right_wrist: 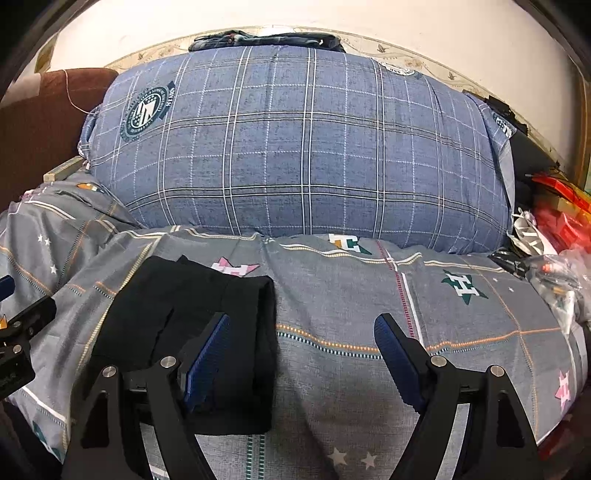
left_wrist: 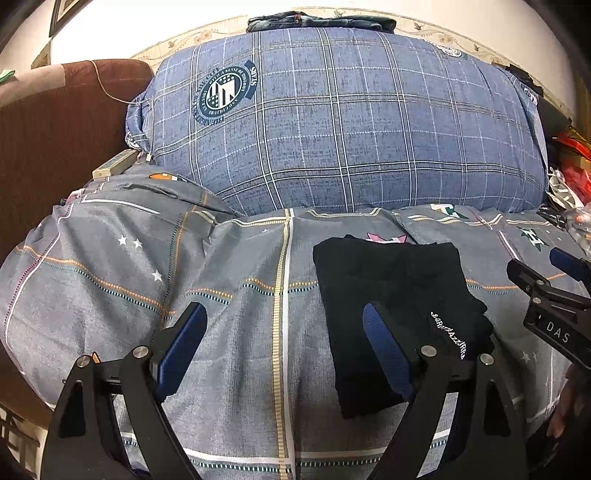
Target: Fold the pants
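Observation:
The black pants lie folded into a compact rectangle on the grey patterned bedspread; white lettering shows near their right edge. They also show in the right wrist view. My left gripper is open and empty, hovering over the bed with its right finger over the pants' left part. My right gripper is open and empty, its left finger over the pants' right part. The right gripper's tip shows at the right of the left wrist view.
A big blue plaid pillow stands behind the pants. A brown sofa arm is at the left. Red bags and clutter sit at the right edge of the bed. Dark folded clothes rest on top of the pillow.

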Demonstrator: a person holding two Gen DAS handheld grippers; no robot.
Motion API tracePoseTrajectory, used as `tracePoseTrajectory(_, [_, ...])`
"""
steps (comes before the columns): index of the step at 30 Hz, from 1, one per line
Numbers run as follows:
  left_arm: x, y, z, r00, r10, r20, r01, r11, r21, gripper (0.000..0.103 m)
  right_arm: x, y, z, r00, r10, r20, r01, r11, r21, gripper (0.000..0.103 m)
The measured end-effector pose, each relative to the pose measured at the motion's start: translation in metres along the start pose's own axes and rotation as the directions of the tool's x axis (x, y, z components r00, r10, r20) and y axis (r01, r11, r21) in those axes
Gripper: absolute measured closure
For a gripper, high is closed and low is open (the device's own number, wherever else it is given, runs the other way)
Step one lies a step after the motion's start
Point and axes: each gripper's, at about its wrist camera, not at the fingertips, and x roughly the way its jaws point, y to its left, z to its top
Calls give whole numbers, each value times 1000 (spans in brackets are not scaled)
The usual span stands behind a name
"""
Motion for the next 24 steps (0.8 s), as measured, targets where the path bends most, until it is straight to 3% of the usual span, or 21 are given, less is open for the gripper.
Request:
tracePoseTrajectory(16, [18, 15, -3, 999, -13, -34, 12, 999, -43, 16, 15, 16, -8, 999, -17, -49, 15, 999, -37, 21])
tracePoseTrajectory(24, [42, 24, -11, 996, 16, -91, -21, 998, -59, 16, 42, 42, -20, 986, 3, -164, -23, 993, -120, 21])
